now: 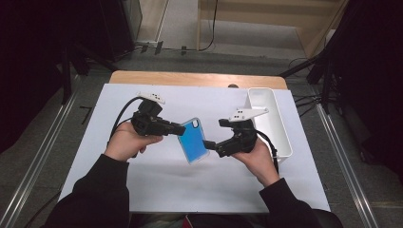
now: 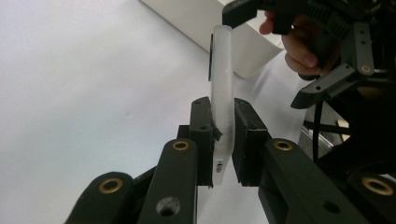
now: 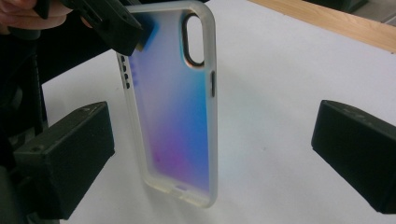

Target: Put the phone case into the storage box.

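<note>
White table point(image 1: 157, 185): left gripper point(image 1: 182, 128) pinching phone case point(image 1: 194, 140); right gripper point(image 1: 207, 143) spread.

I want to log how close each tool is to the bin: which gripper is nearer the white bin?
Right. The right gripper sits just beside the white bin; the left gripper is farther away, across the phone case.

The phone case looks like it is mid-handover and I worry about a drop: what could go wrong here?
1. The left gripper pinches the phone case only by its thin rim, so it could twist or slip out.
2. The right gripper is open around the case; if the left lets go before it shuts, the case may fall onto the table.
</note>
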`<state>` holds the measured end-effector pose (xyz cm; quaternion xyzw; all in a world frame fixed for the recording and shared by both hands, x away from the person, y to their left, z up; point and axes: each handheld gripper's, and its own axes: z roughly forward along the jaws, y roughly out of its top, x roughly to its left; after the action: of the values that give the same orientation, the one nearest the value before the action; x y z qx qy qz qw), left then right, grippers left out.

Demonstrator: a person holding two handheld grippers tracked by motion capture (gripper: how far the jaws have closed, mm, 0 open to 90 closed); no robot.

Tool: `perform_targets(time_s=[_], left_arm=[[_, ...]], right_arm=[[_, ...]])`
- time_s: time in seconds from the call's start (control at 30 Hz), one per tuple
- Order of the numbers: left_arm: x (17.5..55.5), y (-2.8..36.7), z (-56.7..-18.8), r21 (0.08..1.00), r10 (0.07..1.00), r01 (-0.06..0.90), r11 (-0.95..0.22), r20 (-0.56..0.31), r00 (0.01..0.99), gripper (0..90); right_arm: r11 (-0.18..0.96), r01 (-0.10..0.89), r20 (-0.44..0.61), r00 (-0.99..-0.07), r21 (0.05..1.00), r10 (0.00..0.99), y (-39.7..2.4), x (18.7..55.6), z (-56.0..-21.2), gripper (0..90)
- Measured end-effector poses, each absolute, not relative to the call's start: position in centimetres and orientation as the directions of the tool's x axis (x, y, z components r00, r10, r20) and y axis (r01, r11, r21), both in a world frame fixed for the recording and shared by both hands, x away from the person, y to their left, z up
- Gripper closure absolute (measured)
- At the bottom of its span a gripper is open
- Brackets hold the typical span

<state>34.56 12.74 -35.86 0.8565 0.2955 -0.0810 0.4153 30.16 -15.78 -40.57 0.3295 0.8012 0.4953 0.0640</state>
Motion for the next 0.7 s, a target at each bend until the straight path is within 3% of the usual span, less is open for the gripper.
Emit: perform_targets(time_s=[0.53,0.7], left_arm=[[34.5,12.6,-35.6,0.651,0.526,0.613,-0.448,-0.363,0.769,79.3],[34.7,12.4,-35.8,0.616,0.556,0.66,-0.431,-0.395,0.731,79.3]], right_arm=[[0.225,0.492,0.244,-0.716,0.841,0.655,-14.3,29.1,-42.6,0.0],[0.243,0.481,0.212,-0.71,0.842,0.672,-13.6,28.9,-42.9,0.0]])
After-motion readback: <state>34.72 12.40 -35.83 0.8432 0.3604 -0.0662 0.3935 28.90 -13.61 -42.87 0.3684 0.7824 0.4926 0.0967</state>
